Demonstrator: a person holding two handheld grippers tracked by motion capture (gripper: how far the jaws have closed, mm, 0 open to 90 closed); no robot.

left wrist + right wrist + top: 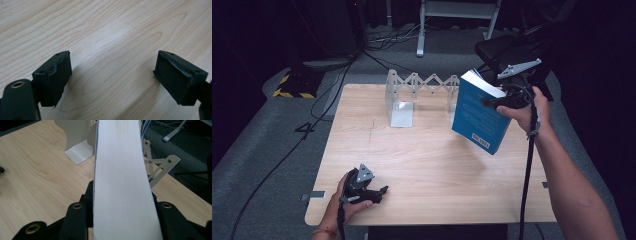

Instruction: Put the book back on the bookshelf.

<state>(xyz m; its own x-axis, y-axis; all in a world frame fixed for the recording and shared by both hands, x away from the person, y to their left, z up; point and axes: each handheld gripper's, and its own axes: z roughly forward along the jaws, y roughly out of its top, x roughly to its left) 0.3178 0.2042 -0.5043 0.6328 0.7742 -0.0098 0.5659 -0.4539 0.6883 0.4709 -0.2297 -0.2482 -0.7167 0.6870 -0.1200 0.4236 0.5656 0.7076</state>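
Our right gripper (496,102) is clamped across the thickness of the blue book (479,114), its jaws pressing both covers, with the white page edge (121,182) running straight up between them. We carry the book tilted in the air over the table's far right part, just in front of the white expanding book rack (419,92). The grip sits near one edge, so the book could pivot or slip, or clip the rack's end plate on the way in. Our right forearm reaches up from the lower right, wrist bent inward. Our left gripper (382,191) rests low over the table (422,170) near the front edge, jaws wide apart and empty.
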